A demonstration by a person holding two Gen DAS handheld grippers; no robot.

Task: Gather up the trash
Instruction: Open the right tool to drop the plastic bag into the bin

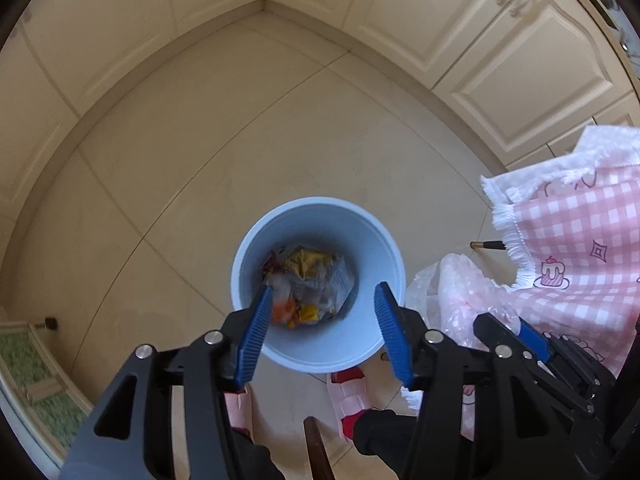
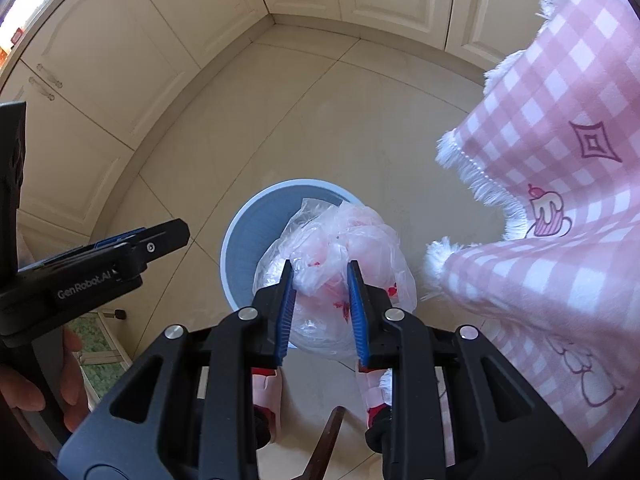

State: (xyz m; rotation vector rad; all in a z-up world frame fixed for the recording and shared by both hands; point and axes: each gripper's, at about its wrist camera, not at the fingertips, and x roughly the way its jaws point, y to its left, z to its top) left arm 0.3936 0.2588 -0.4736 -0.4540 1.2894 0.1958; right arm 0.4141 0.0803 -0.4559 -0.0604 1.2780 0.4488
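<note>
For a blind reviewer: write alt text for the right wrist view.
The right tongs grip a crumpled clear plastic bag above a blue trash bin on a beige tiled floor. A pink checked tablecloth hangs at right; the left tongs enter from the left.

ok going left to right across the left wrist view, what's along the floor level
green mat → doorstop → blue bin → plastic bag → pink checked cloth
</note>
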